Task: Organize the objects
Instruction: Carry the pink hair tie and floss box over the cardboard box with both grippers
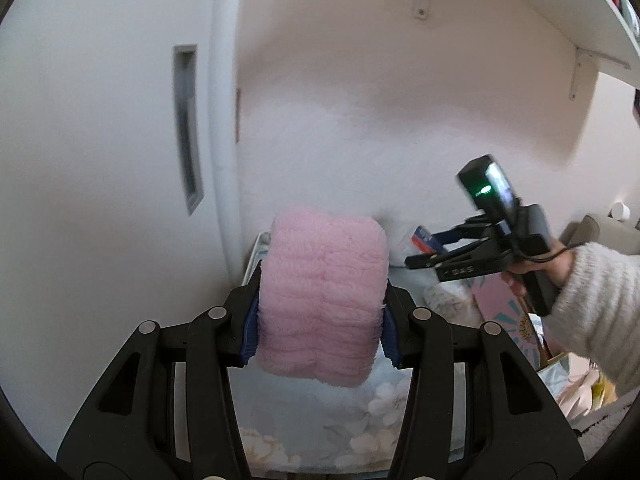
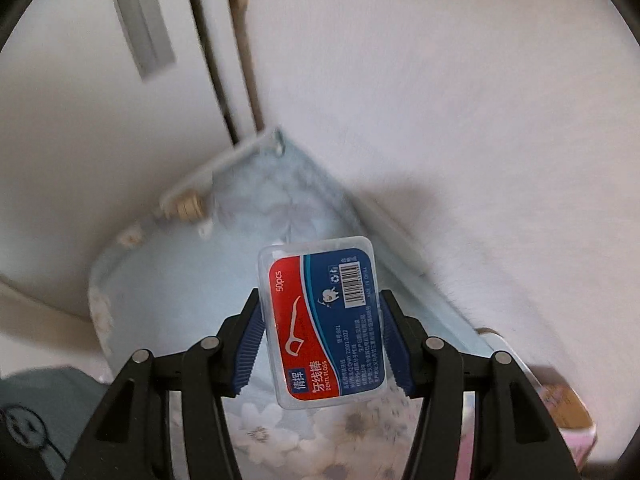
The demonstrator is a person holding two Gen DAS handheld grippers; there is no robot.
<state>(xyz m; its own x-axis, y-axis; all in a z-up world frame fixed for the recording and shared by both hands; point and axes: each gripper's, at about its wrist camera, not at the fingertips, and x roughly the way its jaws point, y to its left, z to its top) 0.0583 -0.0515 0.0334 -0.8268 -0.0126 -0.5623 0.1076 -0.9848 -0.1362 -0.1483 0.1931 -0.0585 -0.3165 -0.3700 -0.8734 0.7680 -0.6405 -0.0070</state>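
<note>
My left gripper (image 1: 322,316) is shut on a rolled pink fluffy towel (image 1: 322,300) and holds it above a light blue flowered fabric bin (image 1: 320,432). My right gripper (image 2: 322,344) is shut on a clear dental floss box (image 2: 324,324) with a red and blue label, held above the same bin (image 2: 168,296). In the left wrist view the right gripper (image 1: 420,254) is to the right of the towel, with the floss box (image 1: 420,240) at its tips.
A white cabinet door with a grey recessed handle (image 1: 186,128) stands at the left. A white wall (image 1: 380,100) is behind the bin. A white shelf (image 1: 600,20) hangs at the upper right. A pink box (image 1: 508,312) and other items lie at the right.
</note>
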